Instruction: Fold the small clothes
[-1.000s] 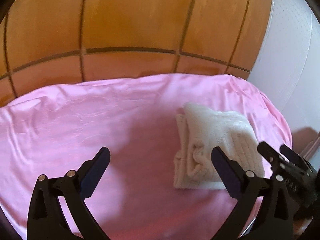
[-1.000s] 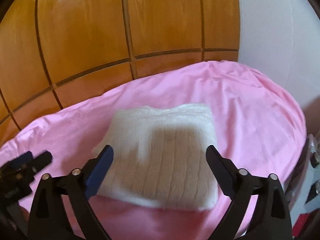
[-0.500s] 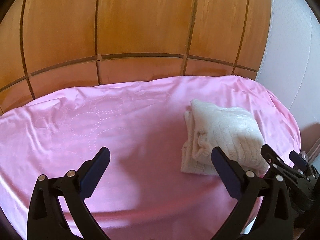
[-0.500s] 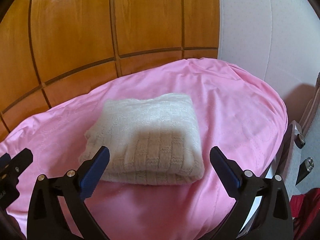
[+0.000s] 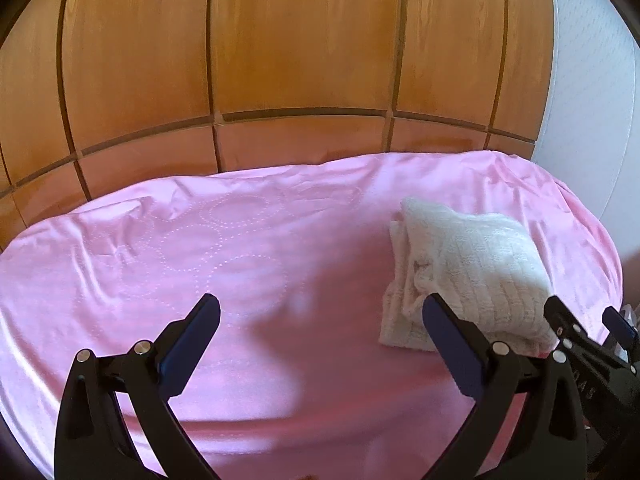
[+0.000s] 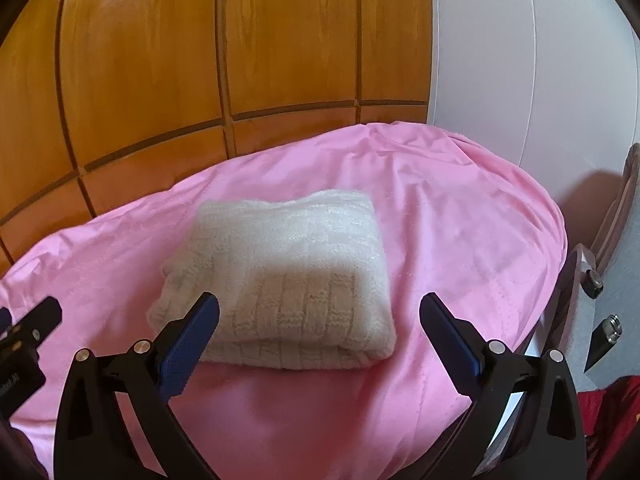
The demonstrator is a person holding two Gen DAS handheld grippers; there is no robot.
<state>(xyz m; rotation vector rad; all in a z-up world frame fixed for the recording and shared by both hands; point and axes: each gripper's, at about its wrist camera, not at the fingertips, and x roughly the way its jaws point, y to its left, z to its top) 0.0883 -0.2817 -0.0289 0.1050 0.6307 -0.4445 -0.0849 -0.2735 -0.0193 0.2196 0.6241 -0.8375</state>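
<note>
A cream knitted garment lies folded into a thick rectangle on the pink cloth. It also shows in the left wrist view, at the right side of the pink cloth. My right gripper is open and empty, held above the near edge of the fold. My left gripper is open and empty, to the left of the garment, over bare pink cloth. The right gripper's fingers show at the lower right of the left wrist view.
Orange wooden panelling stands behind the pink surface. A white padded wall is at the right. A wooden piece with metal knobs and red fabric lie off the right edge.
Both grippers have drawn back and risen from the folded garment, so it looks smaller and farther away. Both stay open. The garment has not moved.
</note>
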